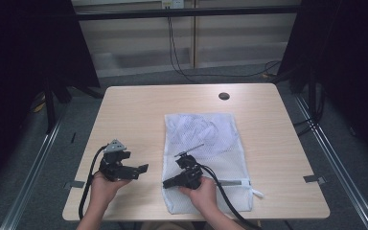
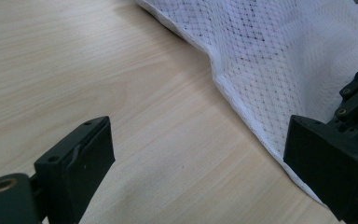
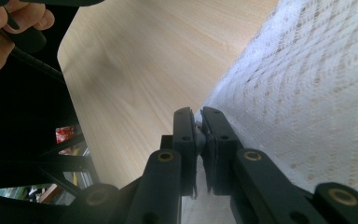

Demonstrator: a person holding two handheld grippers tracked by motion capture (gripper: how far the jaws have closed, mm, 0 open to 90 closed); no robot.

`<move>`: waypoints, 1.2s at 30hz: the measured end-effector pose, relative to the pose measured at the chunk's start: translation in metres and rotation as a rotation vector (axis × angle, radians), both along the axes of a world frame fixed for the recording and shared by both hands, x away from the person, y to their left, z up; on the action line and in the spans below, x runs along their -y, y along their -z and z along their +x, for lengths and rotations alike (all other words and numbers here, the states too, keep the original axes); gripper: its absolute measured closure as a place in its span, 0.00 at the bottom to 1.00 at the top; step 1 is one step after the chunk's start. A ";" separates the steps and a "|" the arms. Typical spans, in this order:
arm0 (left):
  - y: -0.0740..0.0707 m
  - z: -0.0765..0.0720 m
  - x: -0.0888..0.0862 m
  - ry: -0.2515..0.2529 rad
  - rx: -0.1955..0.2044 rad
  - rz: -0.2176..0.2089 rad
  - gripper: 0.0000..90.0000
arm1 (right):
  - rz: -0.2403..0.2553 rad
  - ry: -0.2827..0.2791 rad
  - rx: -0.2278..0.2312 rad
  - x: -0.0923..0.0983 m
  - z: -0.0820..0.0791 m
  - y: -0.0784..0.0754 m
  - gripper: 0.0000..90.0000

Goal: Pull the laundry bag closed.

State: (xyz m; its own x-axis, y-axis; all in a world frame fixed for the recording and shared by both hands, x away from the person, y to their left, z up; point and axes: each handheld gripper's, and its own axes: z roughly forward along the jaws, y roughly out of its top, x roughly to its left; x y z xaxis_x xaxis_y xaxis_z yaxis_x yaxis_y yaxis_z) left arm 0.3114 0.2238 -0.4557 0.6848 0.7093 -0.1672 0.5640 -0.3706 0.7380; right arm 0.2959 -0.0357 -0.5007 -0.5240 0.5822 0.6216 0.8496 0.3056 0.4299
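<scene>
A white mesh laundry bag [image 1: 206,143] lies flat on the wooden table [image 1: 134,120], right of its middle. My right gripper [image 1: 166,182] lies over the bag's near left corner with its jaws pointing left. In the right gripper view the right gripper [image 3: 198,116] is shut on the bag's left edge [image 3: 317,84], with white mesh pinched between the pads. My left gripper [image 1: 142,171] is held just left of the bag, jaws pointing toward it. In the left gripper view the left gripper [image 2: 200,154] stands wide open over bare wood, with the bag's hem [image 2: 284,51] running past its right jaw.
A dark round hole [image 1: 224,96] sits near the table's far edge. A white tab [image 1: 257,193] sticks out at the bag's near right corner. Black cables trail from both grippers over the near edge. Dark curtains flank the table, and cables lie on the floor behind it.
</scene>
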 end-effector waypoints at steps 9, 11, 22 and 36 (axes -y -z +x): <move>-0.001 -0.001 0.002 0.030 -0.020 -0.016 0.09 | 0.036 0.023 0.008 0.008 0.001 -0.009 0.95; -0.001 -0.001 0.004 0.039 -0.024 -0.027 0.08 | 0.042 0.030 0.011 0.011 0.001 -0.011 0.95; -0.002 -0.004 0.017 0.109 -0.078 -0.071 0.07 | 0.072 0.054 0.037 0.021 0.001 -0.018 0.95; 0.000 -0.008 0.027 0.180 -0.154 -0.114 0.09 | 0.078 0.062 0.051 0.023 0.000 -0.020 0.95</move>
